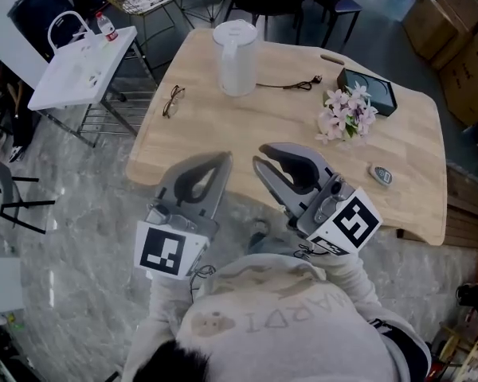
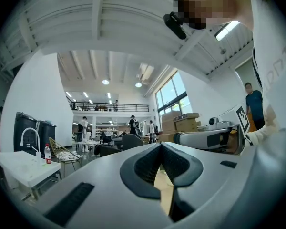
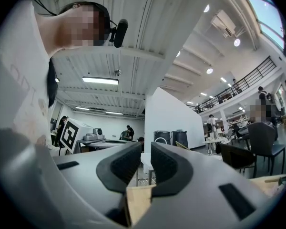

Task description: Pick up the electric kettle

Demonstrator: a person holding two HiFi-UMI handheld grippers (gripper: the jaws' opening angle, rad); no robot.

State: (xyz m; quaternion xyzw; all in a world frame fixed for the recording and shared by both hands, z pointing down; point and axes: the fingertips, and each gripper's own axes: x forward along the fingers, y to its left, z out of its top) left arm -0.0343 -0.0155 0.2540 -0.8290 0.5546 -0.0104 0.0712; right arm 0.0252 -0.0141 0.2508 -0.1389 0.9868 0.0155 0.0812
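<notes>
The white electric kettle (image 1: pixel 236 58) stands upright at the far side of the wooden table (image 1: pixel 223 134), with its black cord (image 1: pixel 291 85) trailing to the right. Both grippers hover at the table's near edge, well short of the kettle and pointing towards it. My left gripper (image 1: pixel 225 160) is shut with nothing in it; in the left gripper view its pads (image 2: pixel 148 163) meet at the tip. My right gripper (image 1: pixel 260 154) is beside it, also shut and holding nothing, and its pads (image 3: pixel 164 166) stand nearly together. Neither gripper view shows the kettle.
On the table lie spectacles (image 1: pixel 173 100) at the left, a pink flower bunch (image 1: pixel 346 114), a dark box (image 1: pixel 369 91) and a small grey object (image 1: pixel 382 174) at the right. A white folding table (image 1: pixel 80 70) with a bottle (image 1: pixel 105 26) stands to the left.
</notes>
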